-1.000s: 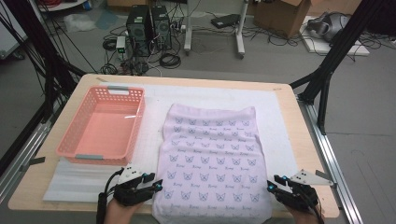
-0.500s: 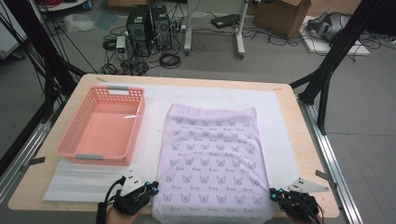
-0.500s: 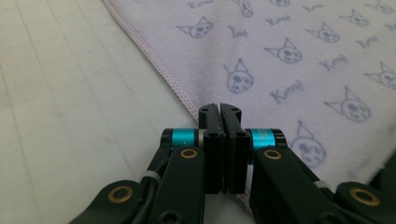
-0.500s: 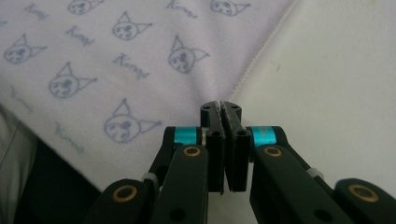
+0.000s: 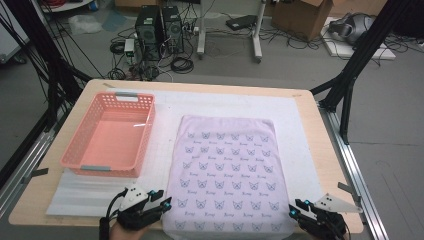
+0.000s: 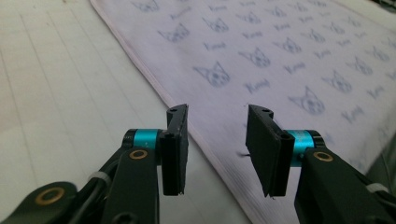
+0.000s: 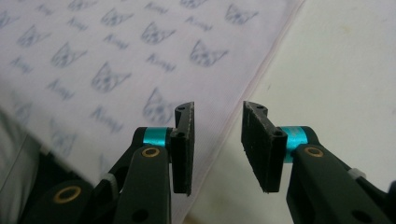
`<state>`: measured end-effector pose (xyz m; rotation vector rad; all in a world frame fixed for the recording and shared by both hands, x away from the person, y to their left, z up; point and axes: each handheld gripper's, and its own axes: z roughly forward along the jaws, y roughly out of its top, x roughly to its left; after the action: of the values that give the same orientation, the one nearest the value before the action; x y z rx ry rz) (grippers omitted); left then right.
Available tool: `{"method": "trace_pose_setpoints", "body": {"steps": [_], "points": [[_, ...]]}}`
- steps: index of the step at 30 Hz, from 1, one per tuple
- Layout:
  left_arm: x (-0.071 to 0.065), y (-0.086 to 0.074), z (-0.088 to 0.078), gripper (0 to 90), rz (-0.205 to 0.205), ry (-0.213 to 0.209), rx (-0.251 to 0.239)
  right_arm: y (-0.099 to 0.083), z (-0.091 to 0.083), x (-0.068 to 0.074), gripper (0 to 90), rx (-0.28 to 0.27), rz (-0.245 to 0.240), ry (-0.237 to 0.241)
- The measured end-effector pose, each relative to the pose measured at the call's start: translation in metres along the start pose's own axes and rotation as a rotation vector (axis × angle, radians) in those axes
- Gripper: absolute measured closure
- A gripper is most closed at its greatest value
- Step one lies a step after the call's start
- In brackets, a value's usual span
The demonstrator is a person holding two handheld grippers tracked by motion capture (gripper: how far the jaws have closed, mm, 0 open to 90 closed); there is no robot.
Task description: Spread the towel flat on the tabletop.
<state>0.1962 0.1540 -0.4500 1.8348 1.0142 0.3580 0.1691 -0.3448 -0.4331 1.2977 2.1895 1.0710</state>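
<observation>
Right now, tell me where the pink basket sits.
In the high view the pink basket sits on the table's left side, just left of the cat-print cloth.

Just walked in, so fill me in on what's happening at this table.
A person holds a tool in each hand at the near corners of a flat pale lilac cloth printed with cat faces. The left tool and right tool have just been opening, nothing pinched between the jaws. A pink plastic basket sits beside the cloth.

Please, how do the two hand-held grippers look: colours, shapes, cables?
Both grippers are black. The left gripper and the right gripper each have two flat rectangular black jaws, teal collars and brass-coloured rivets. A black cable trails from the left one; a grey triangular plate tops the right one.
</observation>
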Motion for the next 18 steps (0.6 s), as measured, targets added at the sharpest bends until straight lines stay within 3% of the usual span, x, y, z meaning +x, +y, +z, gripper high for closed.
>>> {"method": "trace_pose_setpoints", "body": {"steps": [4, 6, 9, 11, 13, 18], "points": [[0.01, 0.007, 0.015, 64.1, -0.024, -0.004, 0.023, 0.01, 0.017, -0.006, 64.6, 0.018, 0.009, -0.021], [0.011, 0.007, 0.023, 69.3, -0.031, -0.002, 0.056, 0.014, 0.026, -0.006, 65.3, 0.042, 0.017, -0.029], [0.005, 0.008, 0.026, 78.5, 0.005, 0.042, 0.083, 0.015, 0.036, -0.008, 74.2, 0.067, 0.023, -0.037], [0.001, 0.007, 0.026, 82.6, 0.025, 0.051, 0.082, 0.016, 0.035, -0.008, 87.1, 0.067, 0.031, -0.022], [-0.003, 0.006, 0.026, 86.6, 0.05, 0.07, 0.082, 0.016, 0.035, -0.006, 88.0, 0.074, 0.018, -0.028], [0.0, 0.004, 0.016, 87.6, 0.027, 0.074, 0.098, 0.013, 0.028, -0.011, 88.6, 0.083, 0.006, -0.028]]}}
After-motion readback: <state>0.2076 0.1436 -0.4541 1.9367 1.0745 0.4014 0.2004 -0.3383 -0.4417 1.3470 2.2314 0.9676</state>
